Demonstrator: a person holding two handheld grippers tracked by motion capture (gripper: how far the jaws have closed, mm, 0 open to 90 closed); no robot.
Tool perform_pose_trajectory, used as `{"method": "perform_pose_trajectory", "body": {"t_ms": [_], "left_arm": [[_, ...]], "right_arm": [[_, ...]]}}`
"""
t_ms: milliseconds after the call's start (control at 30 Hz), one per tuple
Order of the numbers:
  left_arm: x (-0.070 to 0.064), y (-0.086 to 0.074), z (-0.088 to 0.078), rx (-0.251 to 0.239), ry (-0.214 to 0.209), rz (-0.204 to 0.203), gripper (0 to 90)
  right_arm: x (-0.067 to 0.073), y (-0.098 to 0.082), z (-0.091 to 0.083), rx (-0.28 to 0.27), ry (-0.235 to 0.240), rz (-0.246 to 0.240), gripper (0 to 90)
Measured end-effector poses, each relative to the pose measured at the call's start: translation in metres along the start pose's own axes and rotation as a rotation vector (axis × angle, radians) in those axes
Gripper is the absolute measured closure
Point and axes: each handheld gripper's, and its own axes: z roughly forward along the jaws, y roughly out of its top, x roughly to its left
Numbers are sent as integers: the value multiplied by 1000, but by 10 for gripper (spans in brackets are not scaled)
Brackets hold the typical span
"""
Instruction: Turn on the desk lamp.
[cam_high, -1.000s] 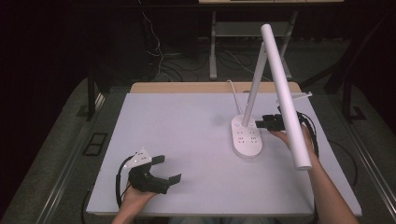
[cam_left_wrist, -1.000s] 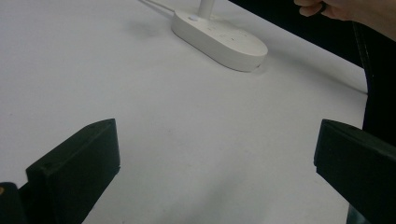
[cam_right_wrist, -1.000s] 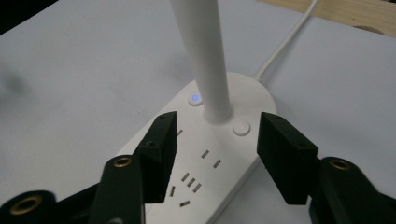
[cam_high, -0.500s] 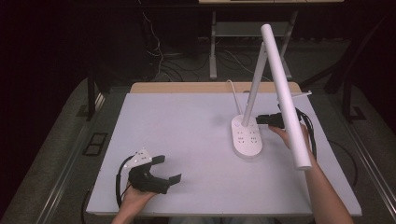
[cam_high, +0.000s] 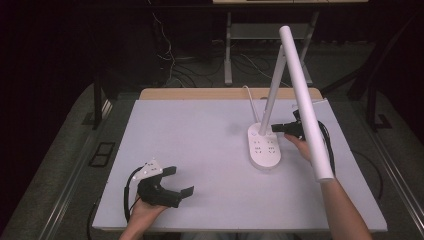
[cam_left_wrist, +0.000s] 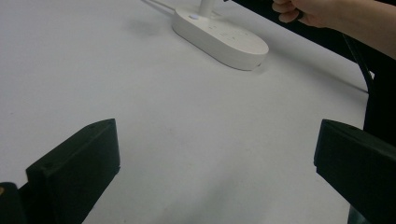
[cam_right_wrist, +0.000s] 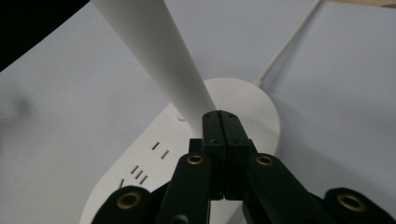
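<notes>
A white desk lamp stands at the table's right: an oval base (cam_high: 265, 147) with sockets, a slanted stem (cam_high: 272, 95) and a long tube head (cam_high: 305, 100). My right gripper (cam_high: 274, 128) is shut with nothing between its jaws. In the right gripper view its tips (cam_right_wrist: 220, 116) sit just above the base (cam_right_wrist: 252, 107), right at the foot of the stem (cam_right_wrist: 154, 51). My left gripper (cam_high: 179, 181) rests open near the front left of the table, far from the lamp. The left gripper view looks between its wide-apart jaws (cam_left_wrist: 215, 172) toward the base (cam_left_wrist: 219, 35).
The lamp's white cable (cam_high: 248, 97) runs from the base to the table's back edge. The tube head hangs over the person's right forearm (cam_high: 345, 210). The white tabletop (cam_high: 200, 135) is bare between the two grippers. Dark floor and cables lie beyond.
My right gripper has moved left, from beside the base to the foot of the lamp's stem, staying shut. The left gripper has not moved.
</notes>
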Motion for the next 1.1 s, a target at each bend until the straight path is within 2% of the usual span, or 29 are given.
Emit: {"method": "perform_pose_trajectory", "body": {"t_ms": [467,567,833,1100], "left_arm": [[0,0,-1,-1,1,1,0],[1,0,-1,-2,1,0,0],[1,0,-1,-2,1,-1,0],[0,0,-1,4,0,3,0]], "right_arm": [[-8,-4,18,1,0,14,896],[-10,-5,20,-10,-2,18,896],[-14,-7,23,2,-18,24,896],[-17,-8,23,-11,-1,35,897]]}}
